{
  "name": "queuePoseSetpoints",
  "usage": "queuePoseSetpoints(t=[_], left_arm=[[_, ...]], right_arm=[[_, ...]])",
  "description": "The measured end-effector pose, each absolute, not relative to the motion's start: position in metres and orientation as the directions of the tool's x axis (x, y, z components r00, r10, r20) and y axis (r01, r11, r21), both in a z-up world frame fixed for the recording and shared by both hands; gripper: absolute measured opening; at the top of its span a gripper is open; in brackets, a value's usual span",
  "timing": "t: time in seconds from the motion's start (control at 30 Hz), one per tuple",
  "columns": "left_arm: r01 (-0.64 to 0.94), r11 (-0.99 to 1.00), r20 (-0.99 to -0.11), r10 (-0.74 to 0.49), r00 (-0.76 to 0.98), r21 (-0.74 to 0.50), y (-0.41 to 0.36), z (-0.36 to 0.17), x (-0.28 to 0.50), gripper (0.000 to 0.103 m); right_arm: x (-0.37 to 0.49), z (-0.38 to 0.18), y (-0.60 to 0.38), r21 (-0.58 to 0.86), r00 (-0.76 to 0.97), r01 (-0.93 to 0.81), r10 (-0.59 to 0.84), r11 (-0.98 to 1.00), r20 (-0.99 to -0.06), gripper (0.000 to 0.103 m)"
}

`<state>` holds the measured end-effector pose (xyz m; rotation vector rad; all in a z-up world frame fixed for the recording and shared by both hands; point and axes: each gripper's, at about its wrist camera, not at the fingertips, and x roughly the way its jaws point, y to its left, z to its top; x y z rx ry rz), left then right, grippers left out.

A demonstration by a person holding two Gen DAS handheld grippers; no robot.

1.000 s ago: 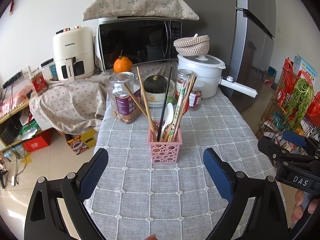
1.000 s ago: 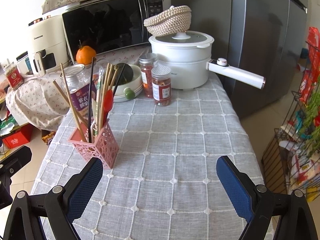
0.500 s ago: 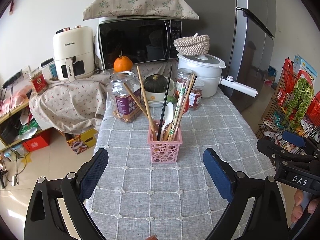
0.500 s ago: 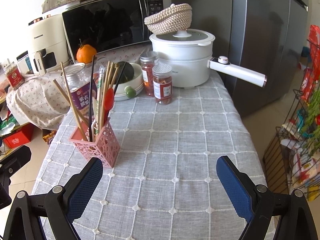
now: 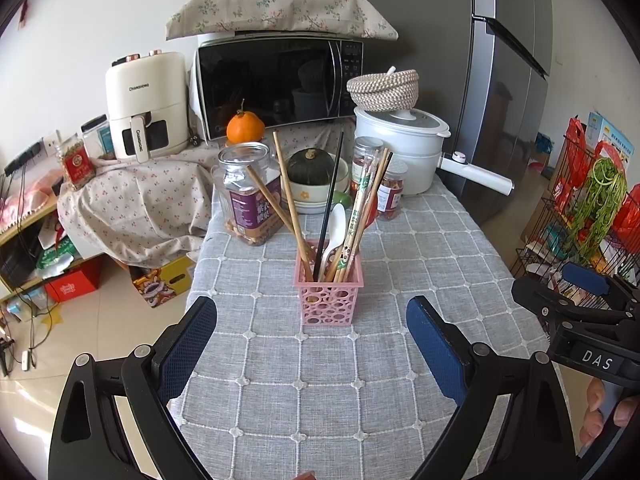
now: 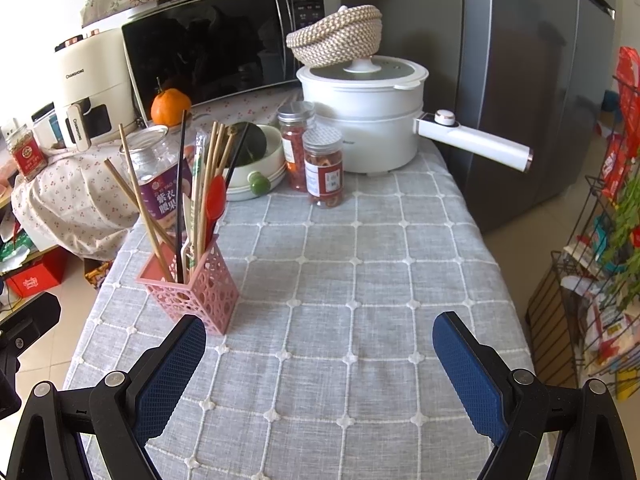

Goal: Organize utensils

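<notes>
The grey checked tabletop is bare near me; the basket stands straight ahead of my left tool, utensils upright. Both tools gape wide and empty; my right tool sits farther off.

White wall, grey fridge, tiled floor, daylit grey-clothed table

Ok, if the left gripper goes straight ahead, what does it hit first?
Likely the pink basket of utensils, centred ahead of the open left gripper; only bare tablecloth lies between. Depth is uncertain.
</notes>
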<state>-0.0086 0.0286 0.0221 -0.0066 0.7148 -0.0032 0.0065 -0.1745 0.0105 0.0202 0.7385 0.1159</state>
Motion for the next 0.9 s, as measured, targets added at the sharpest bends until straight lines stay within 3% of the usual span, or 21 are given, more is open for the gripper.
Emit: queuePoseSetpoints(t=[0.9], left_arm=[[-0.001,0.999,-0.674,-0.022,0.739,-0.033,0.0262,0.0142,-0.0023,0.097]], right_arm=[[0.007,0.0089,-0.1746,0.06,0.732,-0.098,0.113,0.993,-0.672,0.095]])
